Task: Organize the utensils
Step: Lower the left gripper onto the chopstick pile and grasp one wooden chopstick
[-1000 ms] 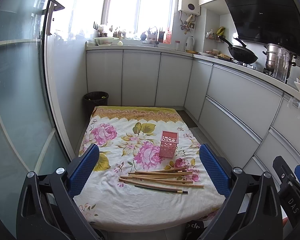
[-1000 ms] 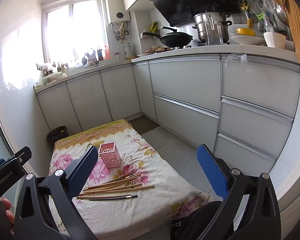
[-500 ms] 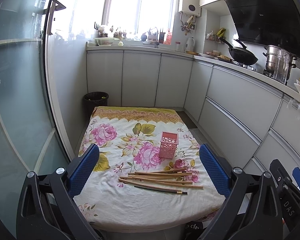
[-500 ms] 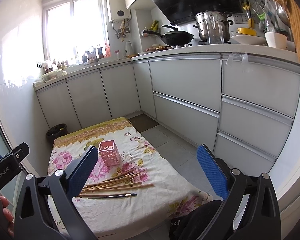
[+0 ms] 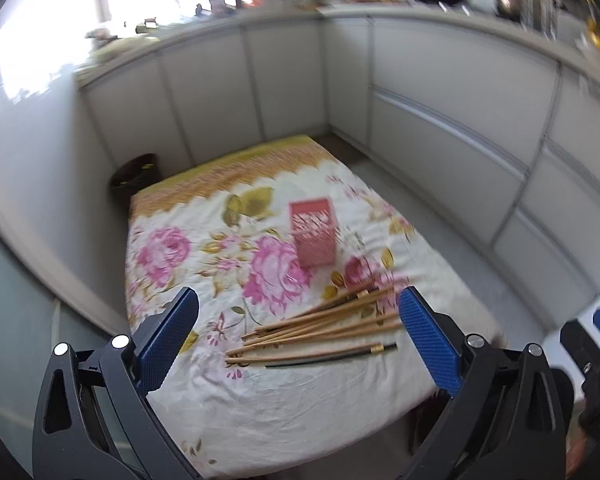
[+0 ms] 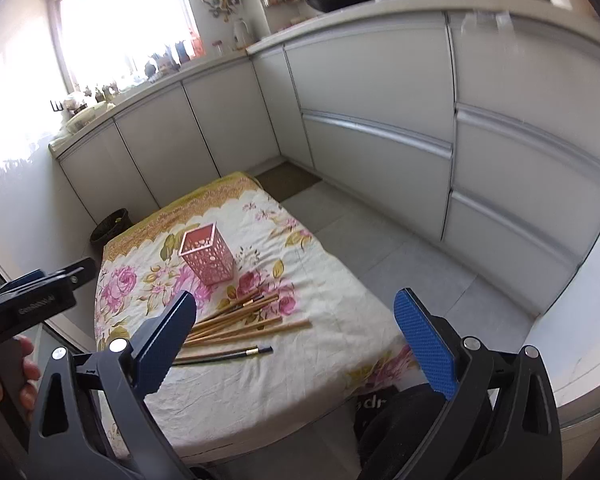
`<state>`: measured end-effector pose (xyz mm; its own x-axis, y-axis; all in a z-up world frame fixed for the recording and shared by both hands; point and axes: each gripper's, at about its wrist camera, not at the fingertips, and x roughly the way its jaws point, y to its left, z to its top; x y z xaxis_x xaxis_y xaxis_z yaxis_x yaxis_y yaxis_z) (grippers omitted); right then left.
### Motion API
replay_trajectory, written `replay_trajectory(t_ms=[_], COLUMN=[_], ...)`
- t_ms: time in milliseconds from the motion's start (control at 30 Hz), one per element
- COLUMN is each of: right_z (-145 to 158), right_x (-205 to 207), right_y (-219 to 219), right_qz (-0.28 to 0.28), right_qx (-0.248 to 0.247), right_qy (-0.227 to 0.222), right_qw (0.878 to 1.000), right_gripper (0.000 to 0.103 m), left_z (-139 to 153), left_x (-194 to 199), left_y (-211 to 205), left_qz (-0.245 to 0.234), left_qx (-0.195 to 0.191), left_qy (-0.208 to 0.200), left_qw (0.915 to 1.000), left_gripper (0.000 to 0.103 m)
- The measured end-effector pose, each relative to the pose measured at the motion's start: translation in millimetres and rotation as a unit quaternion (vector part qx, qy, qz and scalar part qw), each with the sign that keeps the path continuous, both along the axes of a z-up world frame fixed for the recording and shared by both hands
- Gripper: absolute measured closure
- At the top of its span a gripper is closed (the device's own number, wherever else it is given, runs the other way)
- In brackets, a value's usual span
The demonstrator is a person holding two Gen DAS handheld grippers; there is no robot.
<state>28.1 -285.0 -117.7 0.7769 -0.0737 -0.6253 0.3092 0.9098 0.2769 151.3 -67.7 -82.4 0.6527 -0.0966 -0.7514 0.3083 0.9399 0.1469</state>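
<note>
Several wooden chopsticks (image 5: 320, 322) (image 6: 236, 320) lie in a loose pile on a low table covered with a floral cloth (image 5: 204, 248) (image 6: 332, 280); one dark chopstick (image 5: 332, 356) (image 6: 224, 356) lies nearest the front. Behind the pile stands a pink perforated holder (image 5: 314, 232) (image 6: 208, 254), upright and empty as far as I can see. My left gripper (image 5: 298, 336) is open above the near side of the table, the pile between its blue pads. My right gripper (image 6: 296, 338) is open too, above the table's front right part, holding nothing.
White kitchen cabinets (image 6: 372, 92) run along the back and right walls. A dark waste bin (image 5: 134, 174) (image 6: 110, 224) sits on the floor behind the table. Grey tiled floor (image 6: 412, 264) lies to the right. A hand (image 6: 20, 376) holds the left gripper's handle.
Both grippers have tilted downward and moved closer to the table, so the chopsticks and holder look larger. The left view is blurred by motion. Nothing on the table has moved.
</note>
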Motion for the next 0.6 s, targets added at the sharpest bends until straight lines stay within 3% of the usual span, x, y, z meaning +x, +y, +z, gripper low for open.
replay_trajectory(t_ms=[67,133,300,333,400,467,600], right_z=[-21,-43,-89,-96,-106,-116,-127], right_x=[14,27,58,64,72,79,87], right_y=[-19,-36,-60,-62,-65,-67,-72], right_qz=[-0.009,-0.019,-0.011,-0.007,-0.003,0.0,0.01], right_qx=[0.034,0.059,0.089,0.091,0.09,0.087,0.112], right_qy=[0.024,0.049,0.091,0.095,0.103,0.109,0.114], right_qw=[0.999,0.997,0.992,0.991,0.991,0.99,0.987], right_gripper=[0.007,0.007,0.007,0.007,0.007,0.007,0.007], left_z=[-24,-47,-118,-131,-155,-175,-199], left_x=[30,57,111,119,135,148,166], left_y=[-21,-40,-84,-91,-102,-111,-114], left_qz=[-0.048,-0.089,-0.148,-0.154,-0.161,-0.166,-0.176], left_qx=[0.051,0.077,0.097,0.1,0.106,0.112,0.138], left_qy=[0.04,0.08,0.193,0.206,0.237,0.266,0.28], left_qw=[0.9967,0.9898,0.9652,0.9612,0.9521,0.9428,0.9336], left_gripper=[0.007,0.007,0.009,0.012,0.035,0.046,0.051])
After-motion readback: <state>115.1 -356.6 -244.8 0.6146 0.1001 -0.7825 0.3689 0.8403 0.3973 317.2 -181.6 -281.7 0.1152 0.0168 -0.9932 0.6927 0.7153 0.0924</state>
